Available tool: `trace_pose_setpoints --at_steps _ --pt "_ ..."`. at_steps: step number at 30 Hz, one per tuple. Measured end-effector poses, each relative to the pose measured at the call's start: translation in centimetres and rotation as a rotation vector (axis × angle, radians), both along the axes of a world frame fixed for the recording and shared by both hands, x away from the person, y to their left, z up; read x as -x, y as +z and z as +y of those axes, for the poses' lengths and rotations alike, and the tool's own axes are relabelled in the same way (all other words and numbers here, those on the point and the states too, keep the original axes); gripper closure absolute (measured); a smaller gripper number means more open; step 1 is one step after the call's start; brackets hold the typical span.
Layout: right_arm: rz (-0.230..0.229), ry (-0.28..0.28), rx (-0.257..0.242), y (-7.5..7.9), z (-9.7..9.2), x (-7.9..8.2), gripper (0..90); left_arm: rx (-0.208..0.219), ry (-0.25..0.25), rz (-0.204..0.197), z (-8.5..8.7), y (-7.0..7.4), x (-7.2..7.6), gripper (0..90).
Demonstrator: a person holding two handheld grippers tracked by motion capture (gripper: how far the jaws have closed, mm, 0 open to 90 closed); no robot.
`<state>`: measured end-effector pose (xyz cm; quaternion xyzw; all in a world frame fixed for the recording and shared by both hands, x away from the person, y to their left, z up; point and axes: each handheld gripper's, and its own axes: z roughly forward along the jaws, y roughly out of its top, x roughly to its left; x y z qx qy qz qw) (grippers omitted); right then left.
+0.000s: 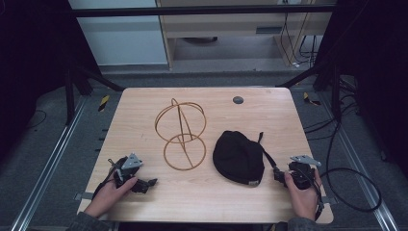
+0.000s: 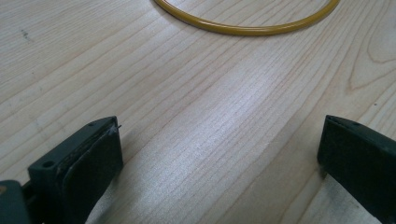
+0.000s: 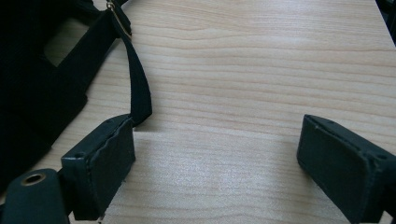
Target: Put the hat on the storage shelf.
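1. Layout, taken from the black cap (image 1: 238, 157): it lies flat on the table (image 1: 144, 103), toward the right half of the near area. A gold wire stand (image 1: 181, 134) sits just beside it on its left, apart from it, with one ring flat on the table and another ring raised on a stem behind it.
2. The cap's strap (image 1: 267, 155) trails off its right side toward my right hand-held gripper (image 1: 279, 175). In the right gripper view the strap (image 3: 139, 88) ends touching the tip of one jaw; it lies outside the gap, not between the pads.
3. Right hand-held gripper: jaws wide apart, bare table between them, holding nothing. It rests low, just right of the cap.
4. Left hand-held gripper (image 1: 150, 183): jaws likewise spread with nothing between them. It sits well to the cap's left, near the front of the stand's flat ring (image 2: 247, 25).
5. Step in hand, in my judgement: the approach, before any grasp. The work appears to be putting the cap on the stand; nothing is lifted yet.
6. Next move calls for shifting the right hand-held gripper toward the cap, so a firm edge or the strap sits squarely between the pads before closing. The left one may need to steady the stand.
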<state>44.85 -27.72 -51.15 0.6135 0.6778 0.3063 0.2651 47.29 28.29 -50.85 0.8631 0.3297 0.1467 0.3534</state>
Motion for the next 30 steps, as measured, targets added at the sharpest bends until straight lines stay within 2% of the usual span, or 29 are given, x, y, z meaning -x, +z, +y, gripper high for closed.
trace_pose_setpoints --at_steps 13,15,20,21,22,24,28,30 --pt "0.005 -0.001 0.007 0.0 0.1 0.0 10.6 -0.001 0.003 -0.002 0.0 0.0 0.1 0.0" --pt "0.016 -0.003 -0.011 0.5 0.0 0.3 12.6 -0.001 0.003 -0.002 0.0 0.0 0.1 0.0" --pt "-0.037 -0.011 0.012 1.6 0.4 1.7 13.5 0.000 0.004 -0.002 0.0 0.0 0.1 0.0" --pt "-0.037 -0.011 0.012 1.6 0.4 1.7 13.5 0.000 0.004 -0.002 0.0 0.0 0.1 0.0" --pt "-0.061 -0.015 0.013 1.9 0.5 2.3 14.2 -0.001 0.004 -0.002 0.0 0.0 0.1 0.0" --pt "-0.079 -0.017 0.009 2.3 0.7 2.8 14.5 -0.001 0.004 -0.002 0.0 0.0 0.1 0.0" --pt "-0.124 0.011 0.020 2.8 1.1 3.5 14.6 0.000 0.004 -0.002 0.0 0.0 0.1 0.0" --pt "-0.144 0.034 0.005 3.1 1.5 3.7 14.1 -0.001 0.005 -0.002 0.0 0.0 0.1 0.0"
